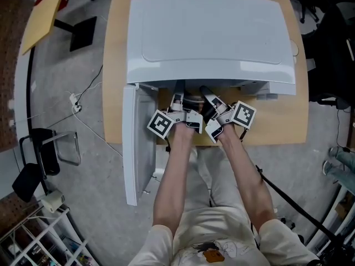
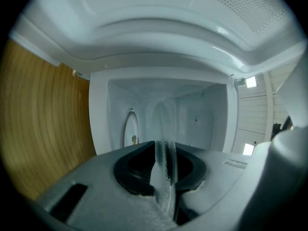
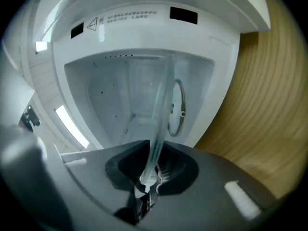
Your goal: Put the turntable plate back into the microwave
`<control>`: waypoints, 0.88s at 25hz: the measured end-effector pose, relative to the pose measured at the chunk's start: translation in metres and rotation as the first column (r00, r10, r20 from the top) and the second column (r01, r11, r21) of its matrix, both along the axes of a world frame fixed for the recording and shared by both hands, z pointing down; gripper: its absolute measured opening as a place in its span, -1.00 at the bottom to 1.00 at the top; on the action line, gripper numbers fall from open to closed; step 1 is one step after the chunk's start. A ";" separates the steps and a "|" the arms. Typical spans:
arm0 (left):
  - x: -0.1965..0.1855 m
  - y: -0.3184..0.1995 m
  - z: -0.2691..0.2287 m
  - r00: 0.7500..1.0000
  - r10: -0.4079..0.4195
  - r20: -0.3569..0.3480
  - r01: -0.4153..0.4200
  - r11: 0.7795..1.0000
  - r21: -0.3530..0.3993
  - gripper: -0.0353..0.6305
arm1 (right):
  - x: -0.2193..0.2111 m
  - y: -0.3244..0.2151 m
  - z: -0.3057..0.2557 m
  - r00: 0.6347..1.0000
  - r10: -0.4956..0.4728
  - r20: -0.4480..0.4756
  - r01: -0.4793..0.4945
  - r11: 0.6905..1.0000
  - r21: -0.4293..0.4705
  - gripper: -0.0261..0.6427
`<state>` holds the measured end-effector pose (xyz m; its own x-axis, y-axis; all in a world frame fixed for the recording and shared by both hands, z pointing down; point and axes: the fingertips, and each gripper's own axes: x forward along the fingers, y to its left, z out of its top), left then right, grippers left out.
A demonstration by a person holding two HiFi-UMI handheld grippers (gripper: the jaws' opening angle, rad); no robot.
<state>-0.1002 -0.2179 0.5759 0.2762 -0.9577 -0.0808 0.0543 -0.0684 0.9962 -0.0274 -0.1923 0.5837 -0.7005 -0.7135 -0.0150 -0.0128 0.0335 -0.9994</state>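
Note:
The white microwave (image 1: 211, 32) stands on a wooden table (image 1: 277, 121) with its door (image 1: 138, 143) swung open to the left. Both grippers reach into its mouth side by side. The clear glass turntable plate (image 2: 166, 162) shows edge-on between the left gripper's (image 2: 164, 177) jaws, which are shut on its rim. The right gripper (image 3: 150, 177) is likewise shut on the plate's (image 3: 161, 114) rim. In the head view the left gripper (image 1: 178, 100) and right gripper (image 1: 209, 100) have their tips hidden under the microwave's top. Inside the cavity (image 2: 163, 114) a roller ring (image 3: 177, 107) lies on the floor.
The open door juts out past the table's front edge at the left. A person's legs stand close to the table. A black chair (image 1: 39, 159) and a white wire rack (image 1: 50, 237) are on the floor at the left, and cables (image 1: 77, 101) run across it.

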 end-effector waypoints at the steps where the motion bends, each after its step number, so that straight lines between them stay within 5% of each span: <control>1: 0.000 0.000 0.001 1.000 -0.003 -0.007 0.003 1.000 -0.006 -0.78 | 0.002 -0.001 -0.002 1.000 0.020 0.020 -0.020 1.000 -0.004 -0.78; 22: -0.009 0.020 -0.006 1.000 0.021 0.000 -0.021 1.000 0.005 -0.71 | 0.005 -0.015 -0.007 0.996 0.063 0.069 -0.062 0.998 -0.019 -0.81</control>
<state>-0.1093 -0.1978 0.5701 0.2960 -0.9513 -0.0861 0.0558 -0.0727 0.9958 -0.0226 -0.2071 0.5770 -0.6522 -0.7564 -0.0499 0.0556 0.0180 -0.9983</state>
